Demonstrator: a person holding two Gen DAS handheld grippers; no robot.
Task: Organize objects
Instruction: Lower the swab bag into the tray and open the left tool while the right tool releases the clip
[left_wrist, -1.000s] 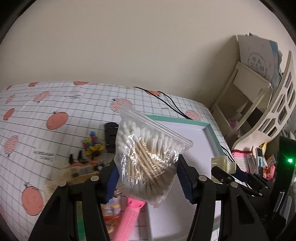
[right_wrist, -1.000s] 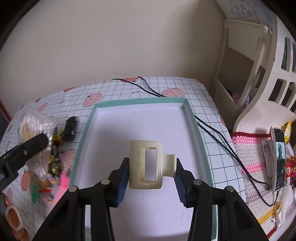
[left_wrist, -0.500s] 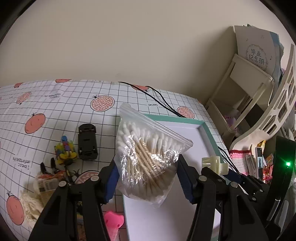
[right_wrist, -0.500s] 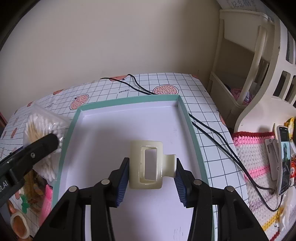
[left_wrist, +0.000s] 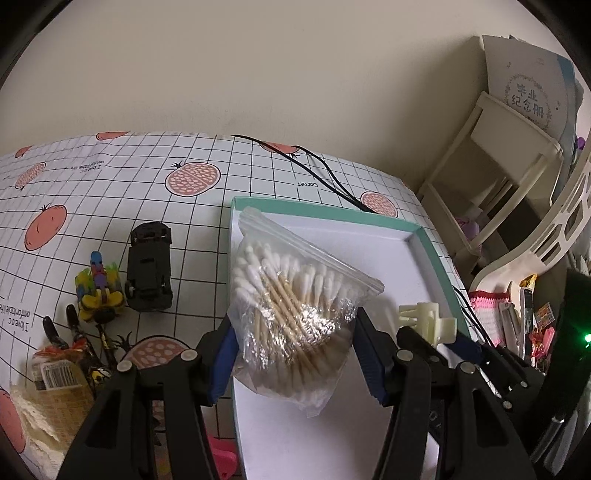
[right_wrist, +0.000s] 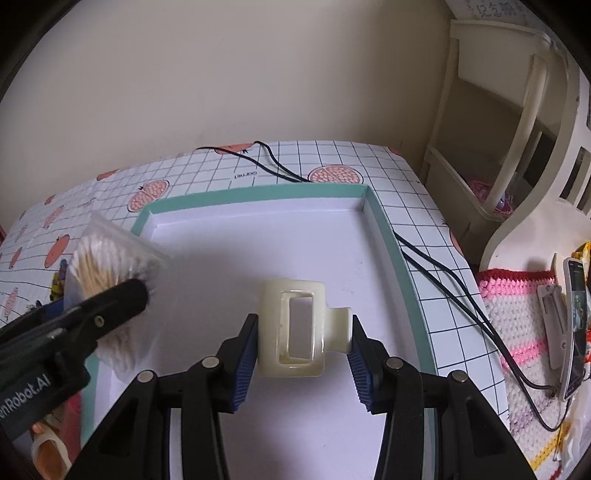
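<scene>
My left gripper (left_wrist: 293, 332) is shut on a clear zip bag of cotton swabs (left_wrist: 291, 288), which hangs over the left edge of a white tray with a teal rim (left_wrist: 332, 212). In the right wrist view the swab bag (right_wrist: 99, 258) and one left finger (right_wrist: 122, 299) show at the tray's left side. My right gripper (right_wrist: 303, 325) is shut on a cream hair claw clip (right_wrist: 273, 325), held above the middle of the tray (right_wrist: 258, 194). The clip (left_wrist: 424, 317) also appears in the left wrist view, just right of the bag.
Left of the tray lie a black toy car (left_wrist: 149, 266), a colourful toy (left_wrist: 98, 284), snack packets (left_wrist: 48, 387) and a pink item (left_wrist: 221, 454). Black cables (right_wrist: 436, 266) run along the tray's right side. A crocheted mat (right_wrist: 517, 314) with a phone (right_wrist: 574, 325) and a cream shelf (left_wrist: 517, 177) stand at the right.
My left gripper has carried the swab bag rightward and down, from above the toys to the tray's left edge. My right gripper with the clip has sunk closer to the tray.
</scene>
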